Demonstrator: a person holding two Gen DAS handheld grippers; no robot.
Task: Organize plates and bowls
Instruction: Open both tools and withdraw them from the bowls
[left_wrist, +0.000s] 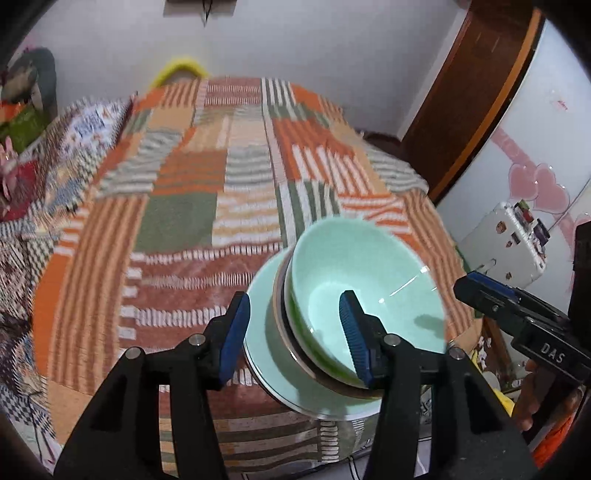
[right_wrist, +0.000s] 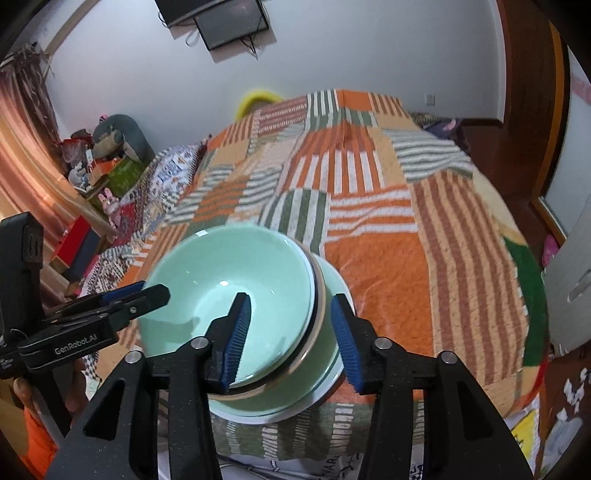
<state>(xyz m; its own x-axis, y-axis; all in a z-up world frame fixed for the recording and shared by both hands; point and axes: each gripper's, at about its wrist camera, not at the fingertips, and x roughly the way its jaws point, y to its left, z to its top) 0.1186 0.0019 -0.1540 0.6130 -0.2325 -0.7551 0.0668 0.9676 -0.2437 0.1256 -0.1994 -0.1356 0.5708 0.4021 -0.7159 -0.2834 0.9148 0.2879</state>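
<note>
A pale green bowl (left_wrist: 369, 266) (right_wrist: 229, 266) tops a nested stack of bowls, the lower ones showing brown and green rims. The stack rests on a pale green plate (left_wrist: 266, 295) (right_wrist: 266, 410) near the front edge of a patchwork bedspread. My left gripper (left_wrist: 295, 334) straddles the stack's left wall, one blue pad inside the top bowl and the other outside, clear of it. My right gripper (right_wrist: 291, 336) straddles the right wall the same way, with a gap at its outer pad. Each gripper also shows in the other's view, the right gripper (left_wrist: 469, 288) and the left gripper (right_wrist: 155, 291).
The striped orange, green and white bedspread (left_wrist: 207, 206) (right_wrist: 388, 229) stretches away behind the stack. Boxes and toys (right_wrist: 110, 162) crowd the left side of the bed. A white cabinet with pink hearts (left_wrist: 532, 177) and a wooden door frame (left_wrist: 476, 96) stand at the right.
</note>
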